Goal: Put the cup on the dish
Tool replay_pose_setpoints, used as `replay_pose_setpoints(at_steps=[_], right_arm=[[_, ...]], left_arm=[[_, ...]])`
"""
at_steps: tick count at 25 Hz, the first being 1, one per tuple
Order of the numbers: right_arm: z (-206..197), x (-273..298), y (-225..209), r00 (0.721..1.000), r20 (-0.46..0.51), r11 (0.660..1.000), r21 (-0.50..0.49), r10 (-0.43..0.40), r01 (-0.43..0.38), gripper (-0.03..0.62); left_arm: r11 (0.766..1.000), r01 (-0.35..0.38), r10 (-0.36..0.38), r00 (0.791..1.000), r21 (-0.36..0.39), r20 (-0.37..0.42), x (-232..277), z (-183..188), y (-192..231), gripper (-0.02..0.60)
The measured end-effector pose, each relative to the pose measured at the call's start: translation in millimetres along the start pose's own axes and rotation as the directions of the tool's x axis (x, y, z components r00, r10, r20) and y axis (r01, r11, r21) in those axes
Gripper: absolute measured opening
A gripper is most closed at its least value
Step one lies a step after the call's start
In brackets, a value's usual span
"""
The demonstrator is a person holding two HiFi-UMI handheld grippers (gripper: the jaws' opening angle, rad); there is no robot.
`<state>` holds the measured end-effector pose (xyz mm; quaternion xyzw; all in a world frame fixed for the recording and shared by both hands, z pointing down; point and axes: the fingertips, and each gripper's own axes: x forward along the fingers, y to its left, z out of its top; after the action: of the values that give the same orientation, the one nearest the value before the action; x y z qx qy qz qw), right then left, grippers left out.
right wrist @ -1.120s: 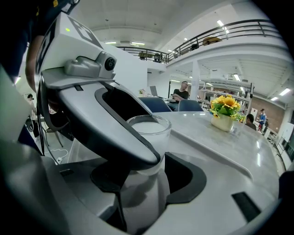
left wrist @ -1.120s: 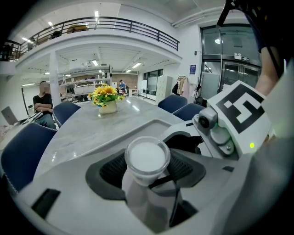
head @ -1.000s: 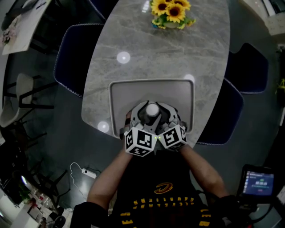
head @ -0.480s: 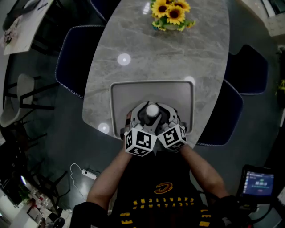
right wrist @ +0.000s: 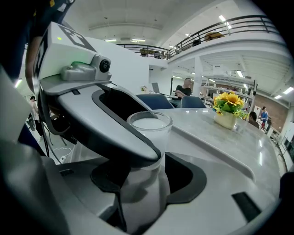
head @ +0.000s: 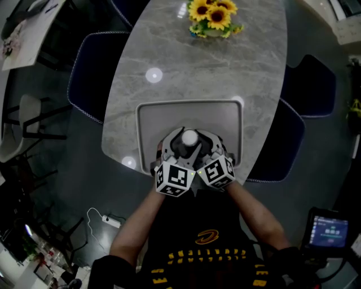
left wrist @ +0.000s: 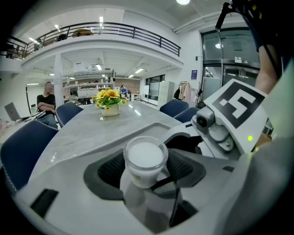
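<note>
A clear glass cup (head: 189,137) with white contents stands upright between both grippers, over the near part of the grey rectangular dish (head: 169,115). My left gripper (head: 176,145) and right gripper (head: 204,145) sit side by side, their marker cubes nearly touching. In the left gripper view the cup (left wrist: 146,158) sits between the black pads (left wrist: 104,170), with the right gripper's body close on the right. In the right gripper view the cup (right wrist: 149,131) is between the pads (right wrist: 189,180), and the left gripper's jaw crosses in front of it. The cup's base is hidden.
The dish lies at the near end of a grey marble table (head: 225,68). A pot of sunflowers (head: 213,17) stands at the far end. Dark blue chairs (head: 93,65) (head: 313,84) flank the table. A person's arms reach in from the bottom edge.
The grippers and the cup keep the same place over the dish. The whole head view has shifted slightly up and left.
</note>
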<state>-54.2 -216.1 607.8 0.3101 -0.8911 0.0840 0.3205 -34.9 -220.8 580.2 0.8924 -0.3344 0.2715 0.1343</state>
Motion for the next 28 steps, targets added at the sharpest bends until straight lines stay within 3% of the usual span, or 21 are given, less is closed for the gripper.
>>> replay_pose_setpoints(at_steps=[16,19,23,25,27,28], right_arm=[[-16.1,-15.9,-7.9,1.0,0.004,1.0,0.006,-0.02,0.02,0.238],[-18.8,-25.2,-11.8,0.999,0.011,0.999,0.027,-0.037,0.036,0.238],[-14.7,-47.1,-7.8,0.999,0.035,0.991,0.131,-0.034,0.029,0.236],[-2.5,-63.5,-7.0,0.997,0.071,0.984,0.177,-0.032,0.019,0.234],[16.4,-81.4,-8.9,0.991,0.13,0.978,0.207,-0.036,0.008,0.013],[25.4,-89.4,-9.9,0.987,0.157,0.976,0.218,-0.035,0.0,0.006]], left_arm=[[0.998,-0.036,0.035,0.999,-0.051,-0.018,2.1,-19.7,4.0,0.27],[0.996,-0.025,0.023,1.0,-0.091,-0.016,-5.6,-21.3,0.6,0.27],[0.981,0.029,-0.029,1.0,-0.193,0.007,-33.9,-9.2,-8.3,0.27],[0.976,0.024,-0.019,0.999,-0.218,0.025,-52.6,-1.2,-10.1,0.27],[0.971,-0.001,0.015,0.998,-0.239,0.057,-72.5,10.8,-9.2,0.27],[0.968,-0.019,0.039,0.996,-0.252,0.077,-81.8,17.3,-8.7,0.268]])
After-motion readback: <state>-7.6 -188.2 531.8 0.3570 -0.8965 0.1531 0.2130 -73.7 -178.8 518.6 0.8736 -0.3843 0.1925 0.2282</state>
